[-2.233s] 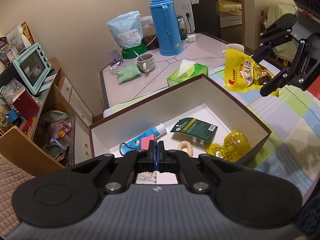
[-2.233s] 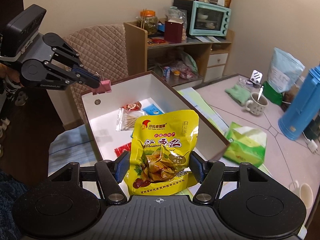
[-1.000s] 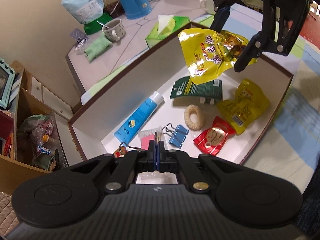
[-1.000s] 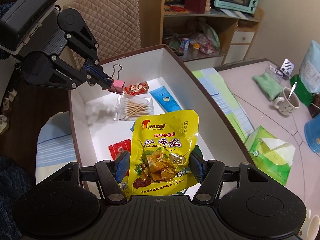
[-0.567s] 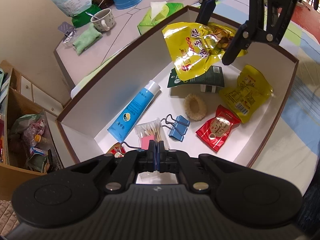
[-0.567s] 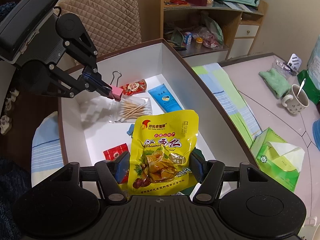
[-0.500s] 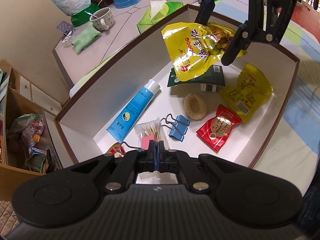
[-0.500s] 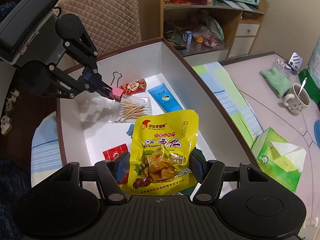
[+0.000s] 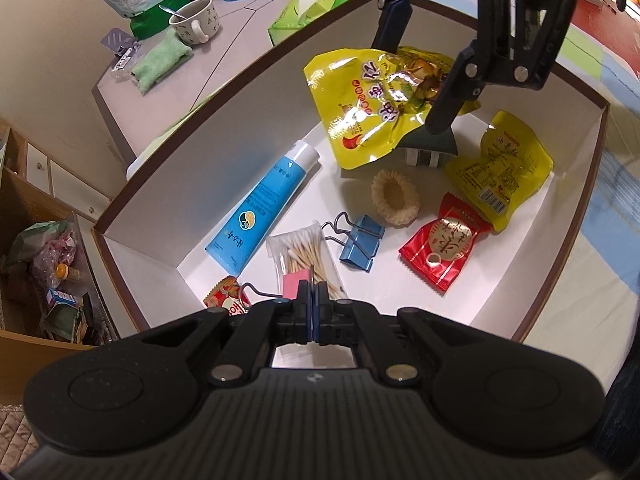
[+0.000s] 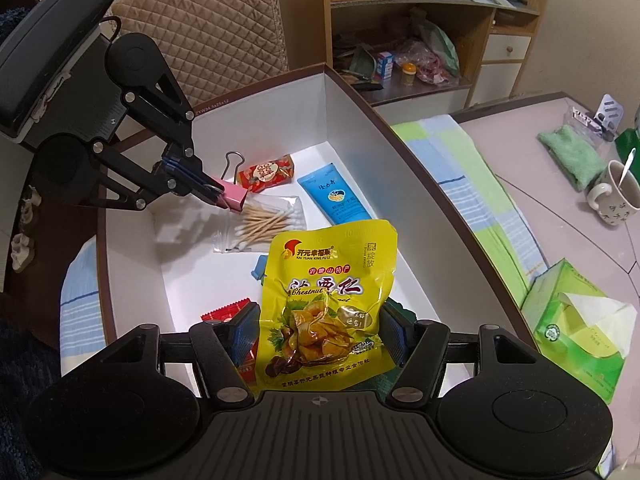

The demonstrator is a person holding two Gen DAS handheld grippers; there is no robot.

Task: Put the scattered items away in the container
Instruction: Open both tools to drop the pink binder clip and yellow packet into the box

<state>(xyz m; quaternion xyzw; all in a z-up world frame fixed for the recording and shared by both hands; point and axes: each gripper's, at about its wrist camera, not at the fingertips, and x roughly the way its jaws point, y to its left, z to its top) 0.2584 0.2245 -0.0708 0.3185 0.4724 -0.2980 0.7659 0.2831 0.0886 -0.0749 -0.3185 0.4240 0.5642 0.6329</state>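
- Glossy yellow pouch [image 10: 326, 304], crinkled, pinched by the right gripper [image 10: 318, 342] over the white box [image 10: 352, 120].
- Left gripper [image 9: 312, 304] squeezes a pink clip [image 10: 232, 199] above the swabs [image 10: 268, 222].

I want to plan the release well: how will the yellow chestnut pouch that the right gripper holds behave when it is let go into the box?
The yellow chestnut pouch looks like crinkled foil film, so probably floppy rather than stiff. The right gripper pinches only its lower part and the top stays up, so it seems light. Released over the box, it will likely flop flat, not roll.
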